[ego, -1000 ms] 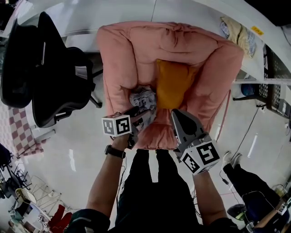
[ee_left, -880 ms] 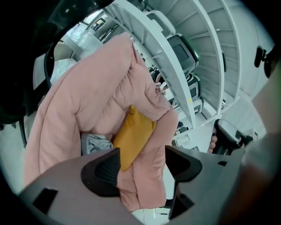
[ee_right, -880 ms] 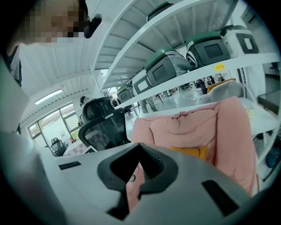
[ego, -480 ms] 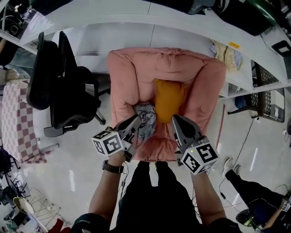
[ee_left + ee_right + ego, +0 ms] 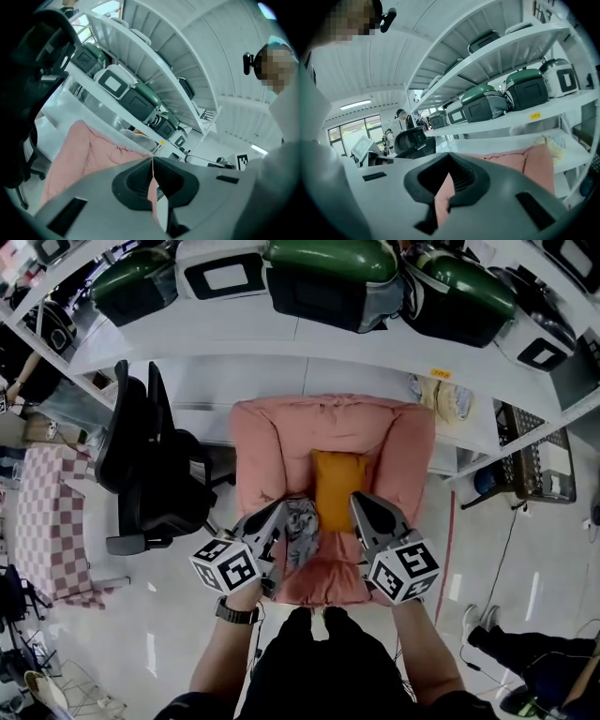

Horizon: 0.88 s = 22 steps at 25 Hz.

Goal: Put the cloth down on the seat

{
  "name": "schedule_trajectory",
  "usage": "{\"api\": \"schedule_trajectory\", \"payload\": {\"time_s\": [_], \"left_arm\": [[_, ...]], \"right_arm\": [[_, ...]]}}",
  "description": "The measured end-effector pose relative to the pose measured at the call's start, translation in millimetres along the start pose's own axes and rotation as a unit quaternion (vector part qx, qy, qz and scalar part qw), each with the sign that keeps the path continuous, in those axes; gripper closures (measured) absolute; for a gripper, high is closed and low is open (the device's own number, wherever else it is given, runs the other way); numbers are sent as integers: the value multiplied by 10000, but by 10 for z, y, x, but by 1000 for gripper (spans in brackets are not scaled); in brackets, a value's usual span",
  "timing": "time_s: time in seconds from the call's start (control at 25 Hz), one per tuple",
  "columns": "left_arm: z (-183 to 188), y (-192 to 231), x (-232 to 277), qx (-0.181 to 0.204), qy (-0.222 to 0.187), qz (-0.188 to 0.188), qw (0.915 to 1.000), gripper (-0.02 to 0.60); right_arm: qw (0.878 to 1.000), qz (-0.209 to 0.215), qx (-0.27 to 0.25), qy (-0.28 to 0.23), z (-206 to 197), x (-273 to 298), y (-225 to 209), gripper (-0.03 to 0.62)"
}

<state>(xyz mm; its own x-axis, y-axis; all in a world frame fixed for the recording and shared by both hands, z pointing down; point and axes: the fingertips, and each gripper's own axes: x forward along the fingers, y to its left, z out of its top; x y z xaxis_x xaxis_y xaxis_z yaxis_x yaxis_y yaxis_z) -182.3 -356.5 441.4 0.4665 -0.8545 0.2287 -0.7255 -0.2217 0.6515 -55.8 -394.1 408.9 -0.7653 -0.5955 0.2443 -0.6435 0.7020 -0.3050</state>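
Note:
A crumpled grey cloth lies on the seat of the pink padded armchair, just left of an orange cushion. My left gripper hovers at the cloth's left edge, above the seat's front, shut with nothing between its tips. My right gripper sits by the cushion's lower right, also shut and empty. In the left gripper view the left gripper shows its tips meeting over the armchair. In the right gripper view the right gripper has its tips together before the armchair.
A black office chair stands left of the armchair. Behind runs a white shelf with several green and white cookers. A checkered mat lies far left, a wire rack stands right, and a yellowish cloth lies on the lower shelf.
The left gripper, open at the cloth before, has drawn back and shut empty. The cloth stays on the seat. The head view has lifted, bringing the shelf into sight.

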Motion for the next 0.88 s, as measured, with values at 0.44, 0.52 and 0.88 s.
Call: {"api": "schedule_trajectory", "payload": {"time_s": [0.44,0.52,0.88], "left_arm": [[617,-715,-132,1237,-353,124,9916,575],[736,-815,-166,1397,-471,152,9890,575],[1233,-1250,-357,1926,-975,192,9762,575]], "right_arm": [[9976,-14,-573,-394,666,-161,81,591],[9964,-5,-697,-488,802,-205,116,591],[9903,48,-1059,-898,1349,-372,299,591]]}}
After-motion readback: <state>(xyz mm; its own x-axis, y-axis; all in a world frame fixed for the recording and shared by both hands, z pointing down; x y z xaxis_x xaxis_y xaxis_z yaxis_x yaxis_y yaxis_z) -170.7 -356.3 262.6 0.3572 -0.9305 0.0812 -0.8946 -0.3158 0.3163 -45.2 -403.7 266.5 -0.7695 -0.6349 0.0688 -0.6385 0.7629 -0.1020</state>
